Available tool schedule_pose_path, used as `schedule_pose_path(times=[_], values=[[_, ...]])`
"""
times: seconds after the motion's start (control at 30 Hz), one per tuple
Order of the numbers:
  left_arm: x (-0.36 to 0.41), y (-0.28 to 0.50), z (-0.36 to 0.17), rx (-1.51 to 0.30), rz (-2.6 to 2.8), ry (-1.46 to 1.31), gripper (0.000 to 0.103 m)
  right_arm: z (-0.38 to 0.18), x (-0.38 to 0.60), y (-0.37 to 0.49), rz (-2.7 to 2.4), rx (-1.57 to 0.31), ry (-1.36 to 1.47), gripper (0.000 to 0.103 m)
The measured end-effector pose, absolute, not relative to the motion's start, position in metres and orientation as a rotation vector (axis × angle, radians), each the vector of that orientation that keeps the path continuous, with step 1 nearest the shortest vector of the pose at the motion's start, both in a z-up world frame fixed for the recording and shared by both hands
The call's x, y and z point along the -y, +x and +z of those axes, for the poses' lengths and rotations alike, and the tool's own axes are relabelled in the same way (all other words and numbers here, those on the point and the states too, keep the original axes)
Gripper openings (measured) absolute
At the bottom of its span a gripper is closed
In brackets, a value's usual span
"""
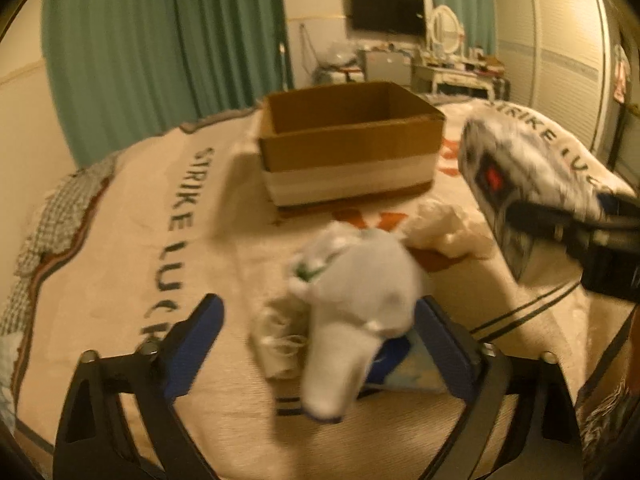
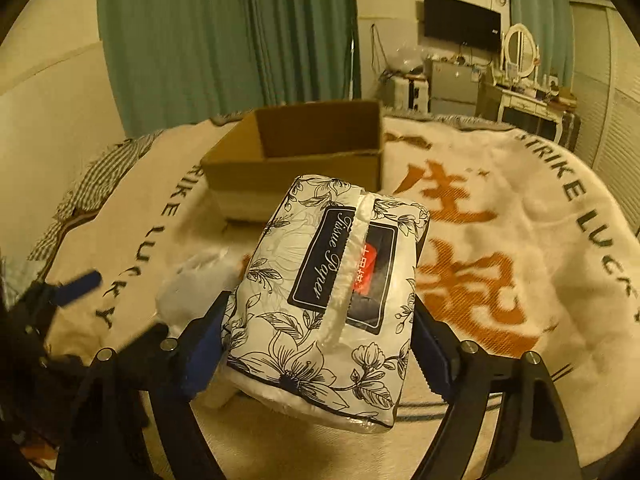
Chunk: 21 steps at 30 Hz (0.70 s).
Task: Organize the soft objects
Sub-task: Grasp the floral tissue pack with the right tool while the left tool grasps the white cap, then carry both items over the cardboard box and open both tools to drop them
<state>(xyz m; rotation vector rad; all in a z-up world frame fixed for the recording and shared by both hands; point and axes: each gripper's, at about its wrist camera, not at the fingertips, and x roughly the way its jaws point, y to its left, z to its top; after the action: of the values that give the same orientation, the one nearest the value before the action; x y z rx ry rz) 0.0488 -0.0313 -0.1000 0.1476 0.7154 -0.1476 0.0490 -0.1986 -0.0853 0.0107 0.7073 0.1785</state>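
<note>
Your right hand-held gripper (image 2: 318, 344) is clamped on the tissue pack (image 2: 332, 300), a soft white pack with black flower print and a dark "Tissue Paper" label, both blue pads pressed into its sides so that it is held up off the bed. Your left hand-held gripper (image 1: 320, 344) stands wide, its blue fingers (image 1: 198, 340) well apart on either side of a grey and white plush toy (image 1: 360, 300) (blurred, so you cannot tell whether the right finger touches it). The toy lies on the blanket (image 1: 120, 240), a cream spread printed with "STRIKE LUCKY" and orange characters, with a small white cloth bundle (image 1: 280, 332) just beside it on the left. A little further on, crumpled clear plastic (image 1: 444, 232) lies on the blanket, near the toy's far side. In the left wrist view the tissue pack appears high at the right, above the blanket. Beyond all this the open cardboard box (image 1: 348, 140) sits on the blanket, between the toy and the far edge of the bed. Behind the bed hang green curtains (image 1: 160, 40), and a dark television (image 1: 386, 12) is on the far wall.
</note>
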Motion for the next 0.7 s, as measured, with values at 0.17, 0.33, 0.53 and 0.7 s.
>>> schedule_pose_path(times=[0.17, 0.33, 0.53, 0.7], values=[[0.056, 0.064, -0.114, -0.758, -0.163, 0.198, 0.088, -0.091, 0.212, 0.057, 0.154, -0.716, 0.014, 0.083], [0.068, 0.079, -0.123, -0.795, -0.169, 0.21, 0.088, -0.104, 0.218, 0.067, 0.166, -0.749, 0.028, 0.083], [0.068, 0.085, -0.13, -0.839, -0.191, 0.222, 0.078, -0.108, 0.22, 0.072, 0.19, -0.754, 0.007, 0.083], [0.061, 0.077, -0.121, -0.839, -0.204, 0.206, 0.066, -0.1, 0.225, 0.064, 0.211, -0.743, 0.02, 0.083]])
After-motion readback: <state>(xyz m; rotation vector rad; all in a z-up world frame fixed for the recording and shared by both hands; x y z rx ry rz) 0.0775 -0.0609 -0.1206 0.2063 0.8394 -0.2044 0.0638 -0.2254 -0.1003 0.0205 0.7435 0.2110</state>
